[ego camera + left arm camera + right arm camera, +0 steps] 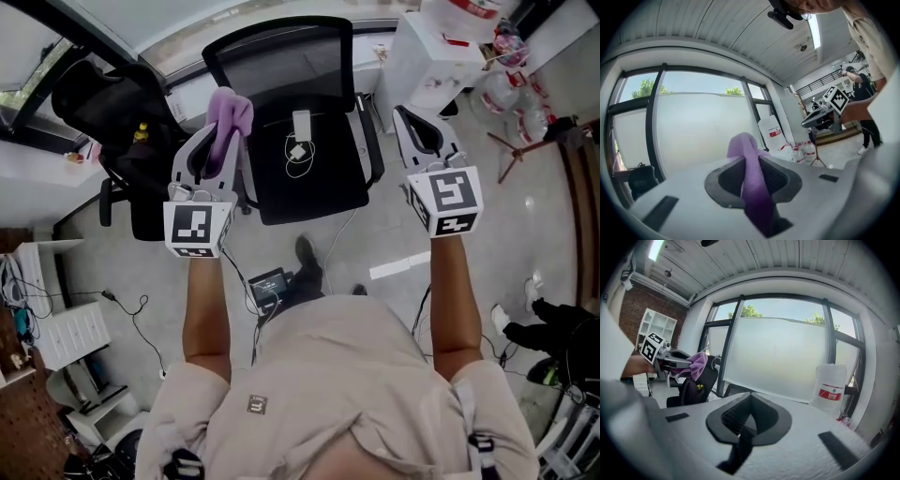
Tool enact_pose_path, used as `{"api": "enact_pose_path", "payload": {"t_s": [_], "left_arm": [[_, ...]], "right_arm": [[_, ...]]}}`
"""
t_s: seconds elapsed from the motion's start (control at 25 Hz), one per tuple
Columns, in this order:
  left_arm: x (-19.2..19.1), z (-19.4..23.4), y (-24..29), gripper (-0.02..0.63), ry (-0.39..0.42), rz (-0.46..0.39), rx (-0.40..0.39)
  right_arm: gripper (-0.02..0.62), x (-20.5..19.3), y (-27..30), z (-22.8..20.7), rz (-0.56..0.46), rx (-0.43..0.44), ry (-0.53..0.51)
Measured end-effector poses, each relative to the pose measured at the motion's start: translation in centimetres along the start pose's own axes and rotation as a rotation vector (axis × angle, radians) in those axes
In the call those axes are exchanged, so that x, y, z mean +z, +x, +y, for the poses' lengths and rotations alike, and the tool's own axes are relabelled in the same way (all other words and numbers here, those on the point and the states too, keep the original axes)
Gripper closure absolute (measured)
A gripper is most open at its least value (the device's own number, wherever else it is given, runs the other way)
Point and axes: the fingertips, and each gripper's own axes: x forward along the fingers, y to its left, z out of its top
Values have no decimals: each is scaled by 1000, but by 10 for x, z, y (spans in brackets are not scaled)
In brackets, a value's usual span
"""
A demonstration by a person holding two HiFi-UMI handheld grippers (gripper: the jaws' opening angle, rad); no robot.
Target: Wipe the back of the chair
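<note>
Your forearms stretched forward, left gripper point(217, 141) pinching a purple cloth point(231, 110) that sticks up between its jaws, right gripper point(410, 120) pressed together on nothing, black chair point(309, 178) between the two, its mesh back point(279, 64) just beyond the cloth.
</note>
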Motion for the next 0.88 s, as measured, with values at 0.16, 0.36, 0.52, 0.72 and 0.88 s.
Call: {"api": "enact_pose_path", "payload": {"t_s": [0.16,0.36,0.52,0.72,0.88], "left_arm": [[-12,22,16,523,-12,2,-7],[-27,56,34,523,-37,-9,-12],[-40,78,49,523,-58,-12,-17],[-62,93,65,523,-87,8,-4],[-78,101,81,523,-95,39,20]], "right_arm": [[601,1,28,3,12,-5,0],[601,7,66,8,28,-17,-24],[601,13,92,7,33,-31,-44],[601,7,122,2,42,-23,-47],[601,-2,148,-10,46,-11,-39]]}}
